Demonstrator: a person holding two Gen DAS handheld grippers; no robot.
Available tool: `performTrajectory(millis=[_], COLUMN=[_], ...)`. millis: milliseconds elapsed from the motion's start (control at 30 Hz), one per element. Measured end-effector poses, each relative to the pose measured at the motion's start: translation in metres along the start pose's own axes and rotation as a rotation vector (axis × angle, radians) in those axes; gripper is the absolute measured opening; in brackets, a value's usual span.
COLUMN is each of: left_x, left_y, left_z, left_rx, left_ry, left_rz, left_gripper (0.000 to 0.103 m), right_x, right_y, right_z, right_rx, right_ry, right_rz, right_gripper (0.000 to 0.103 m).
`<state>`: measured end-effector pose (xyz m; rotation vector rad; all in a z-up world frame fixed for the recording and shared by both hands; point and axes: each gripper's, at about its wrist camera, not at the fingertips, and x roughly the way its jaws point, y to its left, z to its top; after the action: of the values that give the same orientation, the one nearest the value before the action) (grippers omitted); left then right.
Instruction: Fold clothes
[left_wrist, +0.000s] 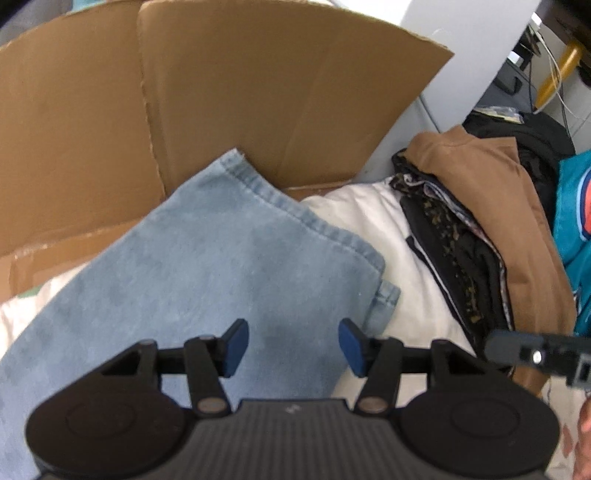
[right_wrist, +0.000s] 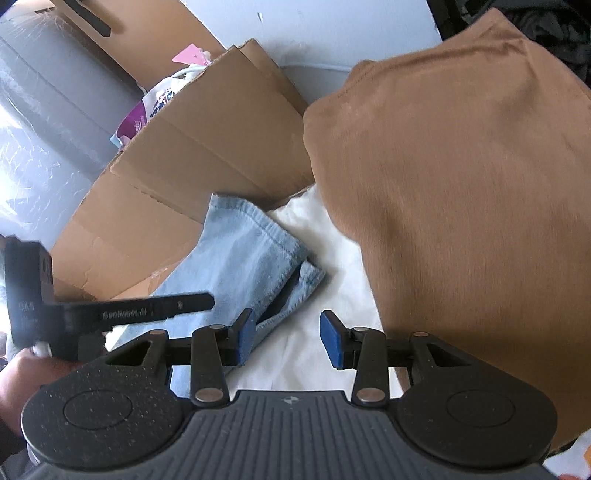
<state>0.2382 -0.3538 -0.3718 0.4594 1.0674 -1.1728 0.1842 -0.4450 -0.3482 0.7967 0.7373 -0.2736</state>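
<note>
The left gripper (left_wrist: 293, 347) is held with its blue pads apart and nothing between them, just above the folded light-blue jeans (left_wrist: 207, 266). The right gripper (right_wrist: 286, 339) is likewise seen parted and empty, above the jeans' edge and a white cloth (right_wrist: 317, 266) spread beneath. The jeans are laid on that cloth, in front of a flattened cardboard box (left_wrist: 221, 92). A brown garment (right_wrist: 461, 184) is piled to the right, over dark patterned clothes (left_wrist: 450, 243).
</note>
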Motion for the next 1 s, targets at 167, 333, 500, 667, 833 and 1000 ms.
performTrajectory(millis=[167,333,500,667,833,1000], left_x=[0.009,0.016,0.021,0.031,0.040,0.042], left_y=[-0.007,-0.014,-0.019,-0.023,-0.025,-0.037], left_z=[0.001,-0.006,-0.011,-0.009,-0.006,-0.007], left_rx=[0.017,0.075,0.138,0.162,0.151,0.200], left_ry=[-0.016,-0.018,-0.028,-0.036,-0.038,-0.056], left_rz=[0.005,0.012,0.031,0.039,0.045,0.060], left_gripper=[0.057,0.057,0.057,0.055,0.055,0.052], right_x=[0.003,-0.002,-0.007,0.000,0.005,0.009], right_y=[-0.003,-0.001,-0.005,-0.013,-0.018,-0.021], right_z=[-0.014,-0.027,-0.041,-0.050,-0.053,-0.052], right_rx=[0.020,0.015,0.017,0.043,0.053,0.057], right_ry=[0.006,0.002,-0.002,0.010,0.014,0.012], right_rz=[-0.002,-0.007,-0.006,-0.004,0.004,0.003], right_gripper=[0.045,0.045,0.045,0.045,0.045,0.045])
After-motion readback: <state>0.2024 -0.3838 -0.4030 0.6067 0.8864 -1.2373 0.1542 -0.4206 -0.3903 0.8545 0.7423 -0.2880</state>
